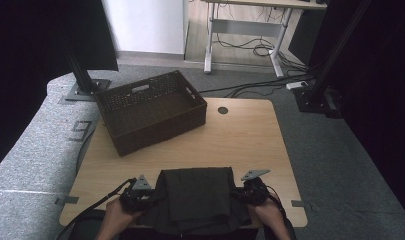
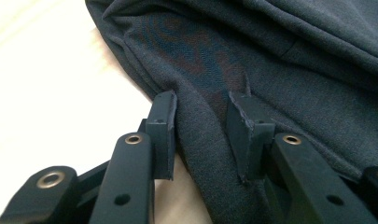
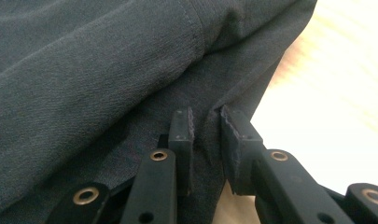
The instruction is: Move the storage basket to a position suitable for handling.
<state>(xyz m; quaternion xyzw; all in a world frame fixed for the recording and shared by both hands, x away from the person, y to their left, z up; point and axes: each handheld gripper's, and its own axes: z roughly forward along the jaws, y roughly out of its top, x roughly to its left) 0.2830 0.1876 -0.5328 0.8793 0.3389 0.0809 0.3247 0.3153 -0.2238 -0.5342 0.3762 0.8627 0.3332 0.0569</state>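
Two grippers, left gripper (image 1: 151, 197) and right gripper (image 1: 238, 192), each pinch the dark garment (image 1: 196, 199); wicker basket (image 1: 151, 110) holds nothing.

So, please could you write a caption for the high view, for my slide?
Two hand-held grippers pinch opposite edges of a folded dark garment near a brown woven basket.

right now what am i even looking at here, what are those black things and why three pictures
A person at a wooden table holds a hand-held tool in each hand: the left gripper and the right gripper. The high view looks down from above. The other two come from cameras riding on each tool, looking along its black fingers. A dark folded garment lies at the near edge, and a brown woven basket sits farther back. Each tool has a fold of the garment's side edge between its fingers, one on each side.
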